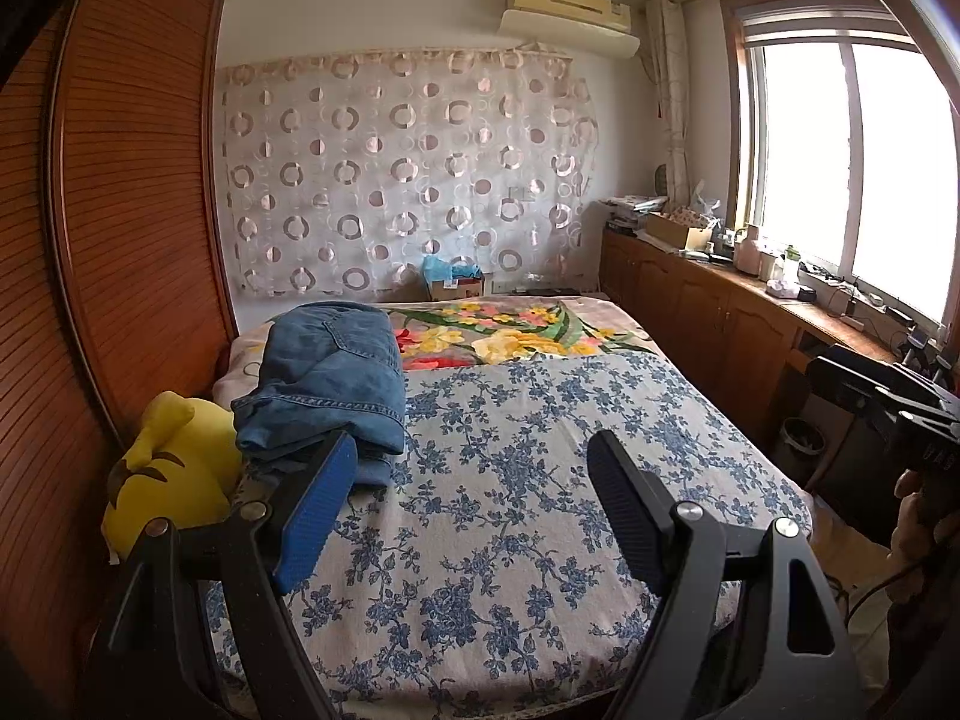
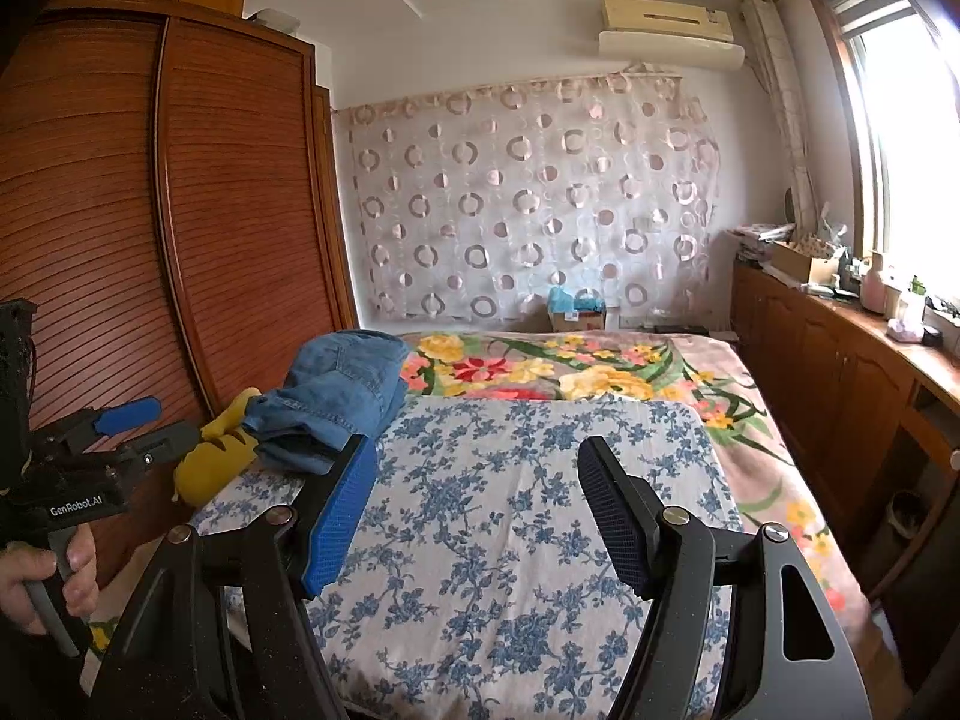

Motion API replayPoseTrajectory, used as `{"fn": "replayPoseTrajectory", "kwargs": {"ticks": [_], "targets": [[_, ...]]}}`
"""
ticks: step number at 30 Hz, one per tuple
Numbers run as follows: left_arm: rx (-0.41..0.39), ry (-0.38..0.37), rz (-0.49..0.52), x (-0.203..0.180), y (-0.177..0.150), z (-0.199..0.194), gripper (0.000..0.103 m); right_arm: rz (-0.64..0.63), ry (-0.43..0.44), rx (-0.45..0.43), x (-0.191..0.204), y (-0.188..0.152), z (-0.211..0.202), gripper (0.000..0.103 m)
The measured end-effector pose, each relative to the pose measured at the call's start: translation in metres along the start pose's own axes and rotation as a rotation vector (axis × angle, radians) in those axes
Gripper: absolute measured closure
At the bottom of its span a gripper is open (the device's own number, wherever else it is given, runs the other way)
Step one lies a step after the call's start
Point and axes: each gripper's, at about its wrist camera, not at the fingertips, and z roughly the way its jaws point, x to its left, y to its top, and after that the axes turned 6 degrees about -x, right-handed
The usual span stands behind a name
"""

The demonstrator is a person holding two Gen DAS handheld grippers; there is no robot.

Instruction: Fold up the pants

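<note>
Left wrist view first: my left gripper (image 1: 474, 468) hangs above the blue-flowered sheet (image 1: 540, 480), its jaws spread wide with nothing between them. I see the jeans (image 1: 327, 375) folded into a thick bundle at about 10 o'clock, lying at the left edge of the bed, partly on the sheet and partly on the floral blanket (image 1: 510, 330) behind it. A yellow plush (image 1: 174, 468) sits just beside the jeans at 9 o'clock, against the wardrobe (image 1: 132, 210). At 3 o'clock I catch the right gripper's black body (image 1: 888, 408) and the hand (image 1: 918, 516) on it, off the bed's edge.

Right wrist view: my right gripper (image 2: 477, 474) also hovers over the sheet (image 2: 510, 510), jaws wide apart and holding nothing. I find the jeans (image 2: 336, 396) at 11 o'clock, the plush (image 2: 216, 456) touching them on the left. At 9 o'clock the left gripper (image 2: 144, 426) shows, its fingers apart, with the hand (image 2: 48, 576) on its handle.
</note>
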Motion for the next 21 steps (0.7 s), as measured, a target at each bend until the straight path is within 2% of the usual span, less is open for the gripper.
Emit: {"fn": "replayPoseTrajectory", "kwargs": {"ticks": [21], "targets": [[-0.003,0.001,-0.001,0.0008,0.0006,-0.0019,0.023,-0.003,0.003,-0.003,-0.0053,0.0032,-0.0062,0.032]]}}
